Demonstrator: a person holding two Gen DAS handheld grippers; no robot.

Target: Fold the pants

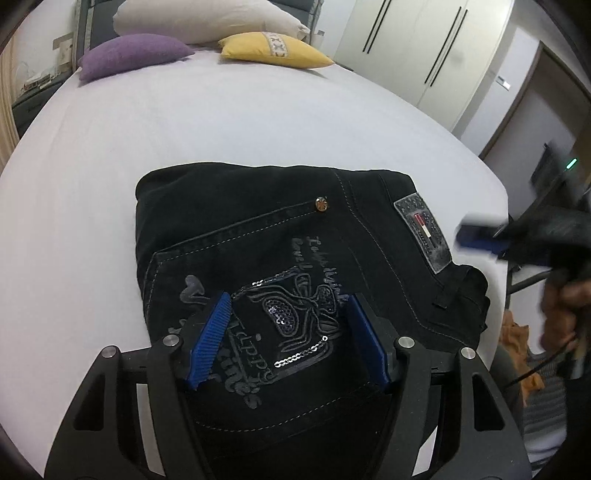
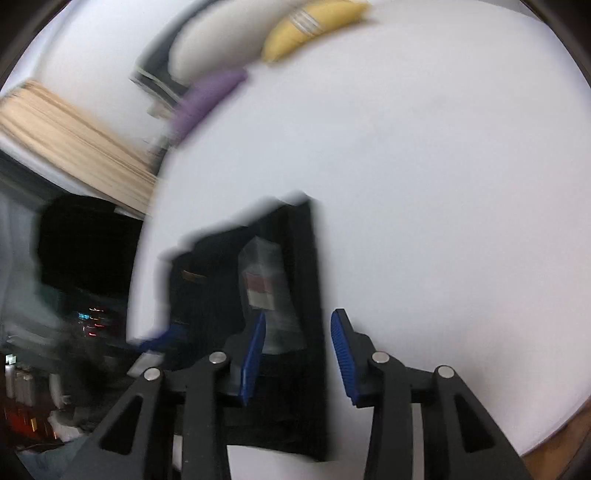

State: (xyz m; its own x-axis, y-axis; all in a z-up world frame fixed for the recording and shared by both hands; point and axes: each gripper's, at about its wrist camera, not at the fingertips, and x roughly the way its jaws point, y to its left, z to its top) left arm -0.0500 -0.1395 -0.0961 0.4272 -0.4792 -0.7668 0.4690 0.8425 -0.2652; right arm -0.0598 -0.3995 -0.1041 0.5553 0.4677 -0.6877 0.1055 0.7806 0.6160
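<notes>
Black jeans [image 1: 280, 258] lie folded into a compact rectangle on the white bed, back pocket with sequin embroidery facing up and a grey brand patch [image 1: 423, 232] at the waistband. My left gripper [image 1: 288, 317] is open and empty, hovering just above the embroidered pocket. My right gripper [image 2: 299, 347] is open and empty above the jeans [image 2: 258, 295] near the patch [image 2: 266, 284]; that view is motion-blurred. The right gripper also shows blurred at the right of the left wrist view [image 1: 480, 236].
The white bed [image 1: 221, 129] stretches ahead. A purple cushion [image 1: 129, 55], a yellow cushion [image 1: 273, 50] and a white pillow [image 1: 207, 18] lie at its head. White wardrobes [image 1: 424, 48] stand to the right. The bed's edge is on the right.
</notes>
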